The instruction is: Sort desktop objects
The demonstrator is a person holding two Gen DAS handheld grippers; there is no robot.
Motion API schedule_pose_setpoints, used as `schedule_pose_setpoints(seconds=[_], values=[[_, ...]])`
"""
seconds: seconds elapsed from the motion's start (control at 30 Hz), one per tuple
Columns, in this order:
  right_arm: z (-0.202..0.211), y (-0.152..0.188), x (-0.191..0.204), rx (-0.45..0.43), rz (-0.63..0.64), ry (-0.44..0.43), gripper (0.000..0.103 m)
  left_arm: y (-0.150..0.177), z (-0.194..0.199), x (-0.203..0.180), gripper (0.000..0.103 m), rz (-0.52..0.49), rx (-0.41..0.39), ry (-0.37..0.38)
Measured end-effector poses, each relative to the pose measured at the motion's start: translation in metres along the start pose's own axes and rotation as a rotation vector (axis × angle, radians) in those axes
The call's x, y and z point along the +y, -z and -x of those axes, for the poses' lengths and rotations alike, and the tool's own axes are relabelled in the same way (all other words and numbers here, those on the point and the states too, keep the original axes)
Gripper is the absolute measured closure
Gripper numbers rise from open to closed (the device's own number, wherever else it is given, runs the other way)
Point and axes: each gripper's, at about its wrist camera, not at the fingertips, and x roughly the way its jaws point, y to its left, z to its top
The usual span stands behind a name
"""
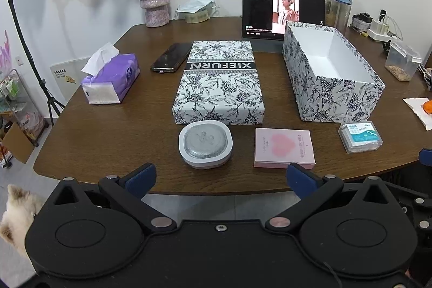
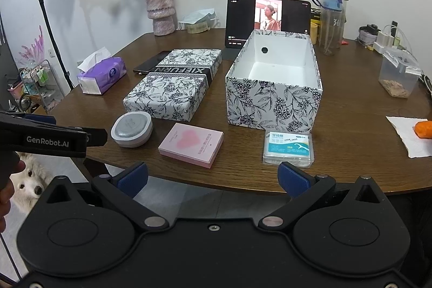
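The open box (image 2: 272, 104) shows a bare white inside; the round case (image 2: 131, 129), pink box (image 2: 191, 144) and floss pack (image 2: 288, 148) line the desk's (image 2: 351, 153) near edge, unsorted; left gripper (image 1: 221, 178) and right gripper (image 2: 213, 177) hover with fingers spread, holding nothing.

Orange object (image 1: 428, 107) cut off at right edge; phone (image 2: 151, 61) partly hidden behind floral lid (image 2: 175, 84); tablet (image 2: 267, 17) bottom hidden behind open box (image 2: 272, 101).

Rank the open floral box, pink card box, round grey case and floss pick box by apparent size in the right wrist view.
1. open floral box
2. pink card box
3. floss pick box and round grey case: too alike to rank.
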Motion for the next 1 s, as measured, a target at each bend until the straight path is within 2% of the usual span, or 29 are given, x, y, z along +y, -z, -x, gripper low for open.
schedule_pose_setpoints(seconds=[0.53, 1.0], values=[[-0.013, -0.008, 0.0, 0.002, 0.017, -0.011, 0.0, -0.005, -0.02, 0.006, 0.0, 0.009, 0.057, -0.004], [-0.035, -0.028, -0.014, -0.005, 0.105, -0.101, 0.0, -0.02, -0.057, 0.004, 0.0, 0.057, 0.153, -0.034]])
